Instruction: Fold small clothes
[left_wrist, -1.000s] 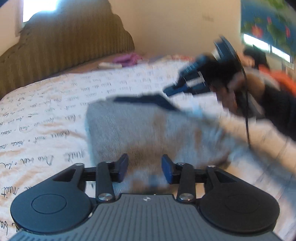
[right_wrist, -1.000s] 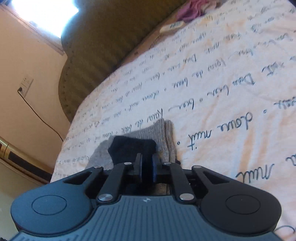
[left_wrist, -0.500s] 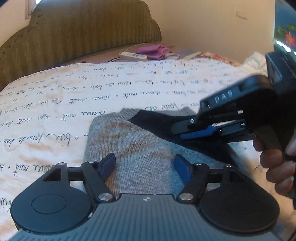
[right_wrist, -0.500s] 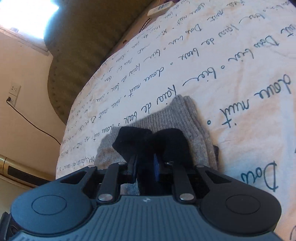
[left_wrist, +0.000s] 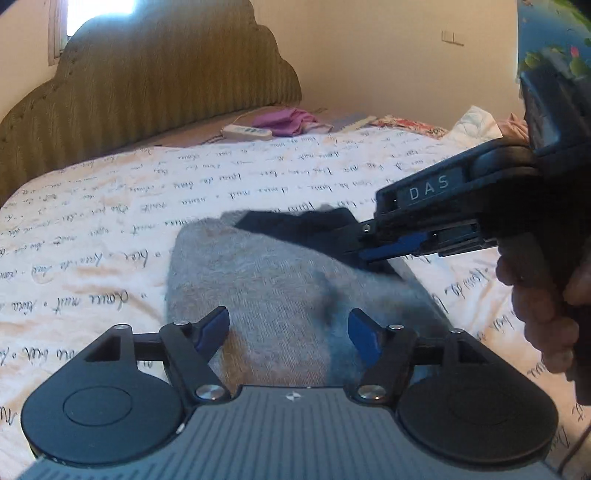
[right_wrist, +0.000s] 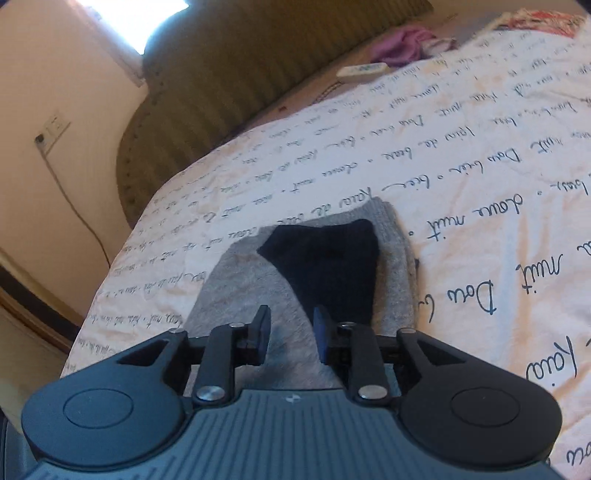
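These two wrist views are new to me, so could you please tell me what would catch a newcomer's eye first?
First comes the grey knitted garment lying flat on the script-printed bedsheet, with its black part folded on top. The right gripper hangs open just above it, and the left gripper is open at its near edge. Behind stands an olive ribbed headboard, with a purple cloth at its foot.

Home bedroom, bed (left_wrist: 110, 221) with script-printed sheet, padded olive headboard (left_wrist: 147, 81), wall socket (right_wrist: 53, 127)
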